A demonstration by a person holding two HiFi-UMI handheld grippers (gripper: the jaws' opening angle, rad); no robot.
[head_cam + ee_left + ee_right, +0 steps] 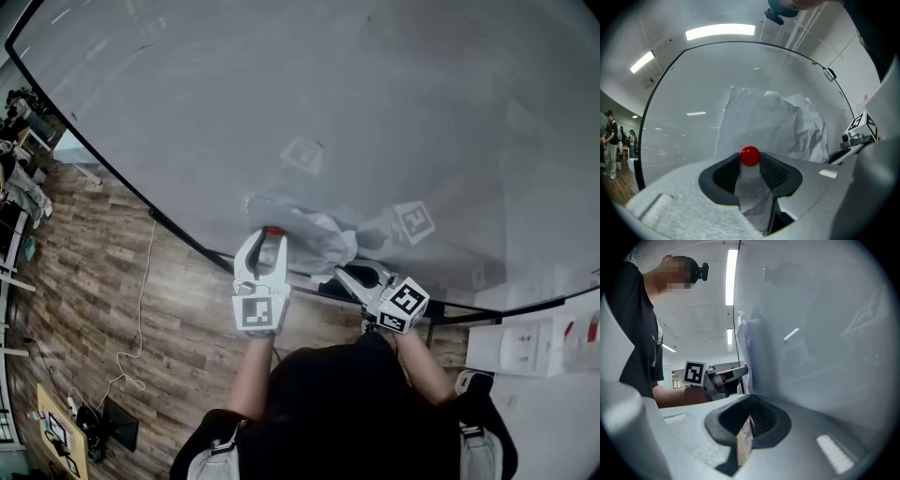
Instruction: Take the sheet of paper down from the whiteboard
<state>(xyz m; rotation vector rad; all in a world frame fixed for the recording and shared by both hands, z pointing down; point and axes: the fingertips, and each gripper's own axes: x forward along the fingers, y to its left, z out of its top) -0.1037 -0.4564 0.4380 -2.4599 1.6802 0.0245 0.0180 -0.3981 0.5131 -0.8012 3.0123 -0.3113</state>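
A crumpled white sheet of paper (309, 228) hangs low on the whiteboard (375, 112). My left gripper (270, 236) is at its lower left corner. In the left gripper view the jaws are shut on a round red magnet (750, 156), and a strip of the paper (771, 122) lies between them below it. My right gripper (343, 274) is at the sheet's lower right edge. In the right gripper view the paper's edge (744, 348) runs down into the nearly closed jaws of the right gripper (749, 401), which look shut on it.
The whiteboard's black frame (187, 239) runs just below both grippers. Below it is wood floor (103, 281) with a white cable (141, 319). A white cabinet (534, 347) stands at the right. People (609, 140) stand far off at the left.
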